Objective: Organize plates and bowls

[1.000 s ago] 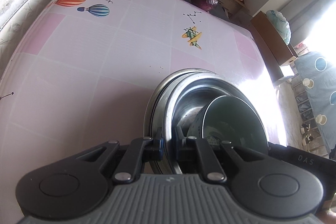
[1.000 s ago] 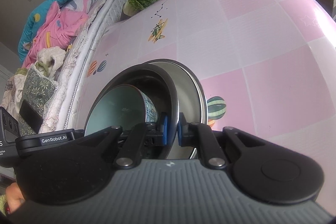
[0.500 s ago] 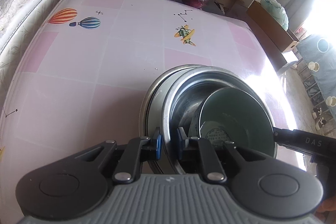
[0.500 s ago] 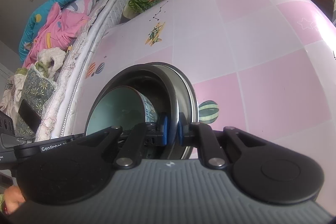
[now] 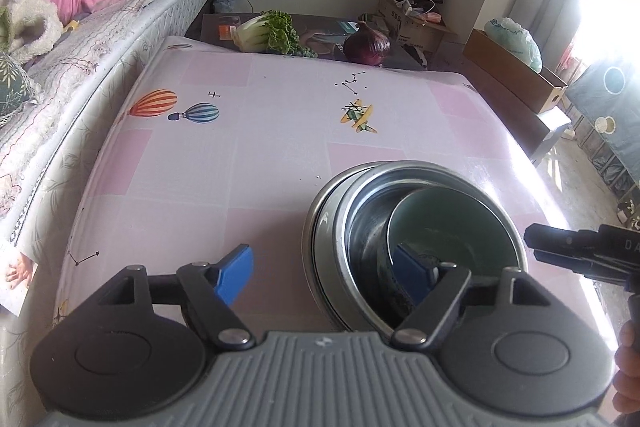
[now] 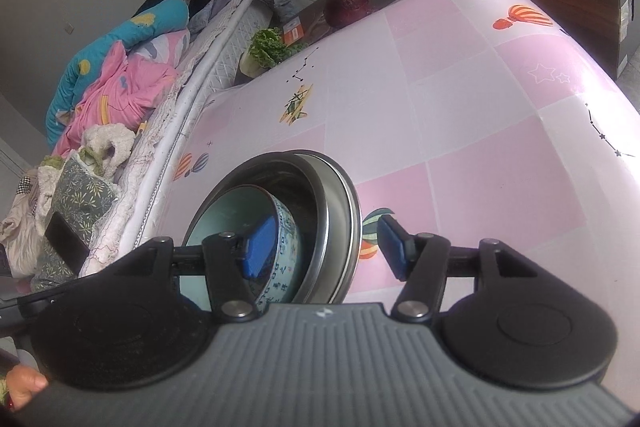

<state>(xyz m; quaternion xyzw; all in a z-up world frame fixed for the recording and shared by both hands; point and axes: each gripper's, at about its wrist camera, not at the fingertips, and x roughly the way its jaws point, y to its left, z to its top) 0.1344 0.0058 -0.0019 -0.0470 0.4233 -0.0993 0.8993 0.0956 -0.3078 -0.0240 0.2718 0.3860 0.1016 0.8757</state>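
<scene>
I'd back both tools straight off so no pad snags a rim. The nested stack sits on the pink table (image 5: 208,167): steel bowls (image 5: 344,223), then the patterned ceramic bowl (image 6: 286,247) inside. Left gripper (image 5: 322,269) and right gripper (image 6: 324,241) straddle its near rims, jaws opening, gripping nothing.

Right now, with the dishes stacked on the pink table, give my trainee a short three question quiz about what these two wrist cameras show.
1. True or false: the pale green ceramic bowl sits inside the stainless steel bowls.
2. Which vegetable lies beyond the pink checked table's far edge beside the leafy greens? A carrot, B purple onion, C tomato.
3. Fill in: the left gripper and right gripper are both ____ the stack's rims, jaws opening.

Key: 1 true; 2 B; 3 releasing.
</scene>
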